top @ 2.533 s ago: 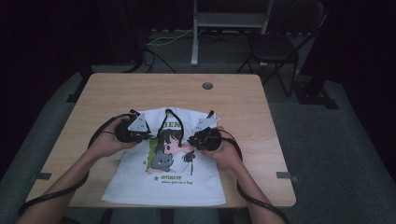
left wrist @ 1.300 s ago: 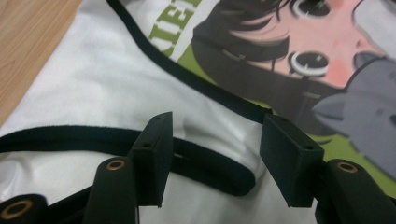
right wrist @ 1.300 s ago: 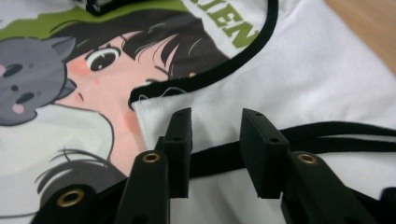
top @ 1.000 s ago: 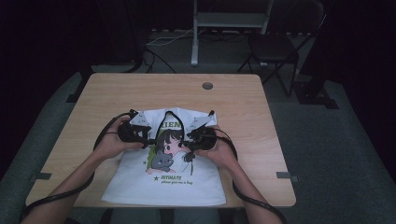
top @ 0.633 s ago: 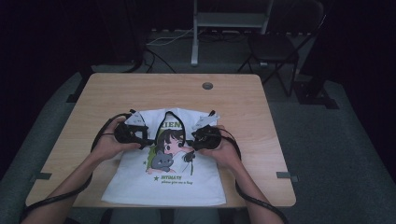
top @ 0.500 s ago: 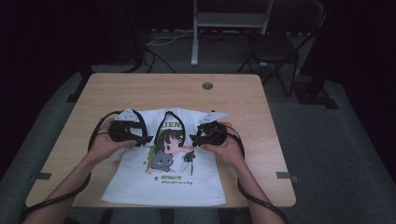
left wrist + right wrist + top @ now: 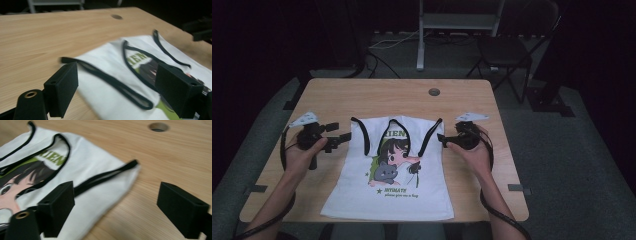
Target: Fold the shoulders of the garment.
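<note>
A white sleeveless shirt (image 7: pixel 387 185) with black trim and a cartoon print lies flat on the wooden table (image 7: pixel 387 97), straps toward the far side. My left gripper (image 7: pixel 341 141) rests just left of the shirt's left strap, and its jaws have just been opening. In the left gripper view the left gripper (image 7: pixel 120 87) stands open and grips nothing, with the shirt (image 7: pixel 107 56) lying beyond it. My right gripper (image 7: pixel 441 139) sits just right of the right strap. Its jaws have also just been opening and the right gripper (image 7: pixel 120 212) stands open, apart from the shirt's corner (image 7: pixel 82 162).
A round cable hole (image 7: pixel 434 92) is in the table's far middle. Beyond the table stand a dark folding chair (image 7: pixel 507 50) and a metal stand (image 7: pixel 457 20), with cables (image 7: pixel 387 45) on the floor. Bare wood lies on both sides of the shirt.
Both grippers have let go of the shirt's shoulders and moved outward, left one to the left, right one to the right. The shirt's top now lies spread flat.
</note>
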`<action>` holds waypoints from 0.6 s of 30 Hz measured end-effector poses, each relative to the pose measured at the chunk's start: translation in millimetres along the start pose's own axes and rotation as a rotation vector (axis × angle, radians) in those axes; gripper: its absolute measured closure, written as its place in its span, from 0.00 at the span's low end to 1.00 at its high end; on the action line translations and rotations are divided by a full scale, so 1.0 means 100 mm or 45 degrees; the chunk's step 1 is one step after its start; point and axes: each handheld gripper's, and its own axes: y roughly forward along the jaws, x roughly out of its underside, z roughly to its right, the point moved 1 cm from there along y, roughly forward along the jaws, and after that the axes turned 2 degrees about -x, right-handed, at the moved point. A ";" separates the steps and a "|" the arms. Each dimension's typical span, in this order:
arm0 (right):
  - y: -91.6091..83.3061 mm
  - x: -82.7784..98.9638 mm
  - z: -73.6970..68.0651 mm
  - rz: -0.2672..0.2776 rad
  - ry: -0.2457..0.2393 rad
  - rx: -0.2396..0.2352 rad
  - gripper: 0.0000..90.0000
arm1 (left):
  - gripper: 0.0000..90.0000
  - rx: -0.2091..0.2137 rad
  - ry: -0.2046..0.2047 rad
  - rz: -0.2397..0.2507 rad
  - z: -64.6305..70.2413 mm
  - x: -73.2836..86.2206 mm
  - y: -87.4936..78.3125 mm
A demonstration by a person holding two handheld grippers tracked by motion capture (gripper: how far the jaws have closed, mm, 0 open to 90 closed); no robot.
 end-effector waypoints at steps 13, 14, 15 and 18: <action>-0.23 0.19 0.31 0.026 0.091 0.094 0.14 | 0.21 -0.106 -0.041 -0.022 -0.21 0.15 -0.19; -0.22 0.19 0.30 0.022 0.092 0.091 0.15 | 0.21 -0.105 -0.036 -0.018 -0.19 0.14 -0.17; -0.21 0.20 0.29 0.020 0.093 0.089 0.14 | 0.21 -0.099 -0.035 -0.019 -0.18 0.12 -0.16; -0.18 0.19 0.27 0.014 0.080 0.078 0.15 | 0.21 -0.091 -0.029 -0.021 -0.16 0.08 -0.11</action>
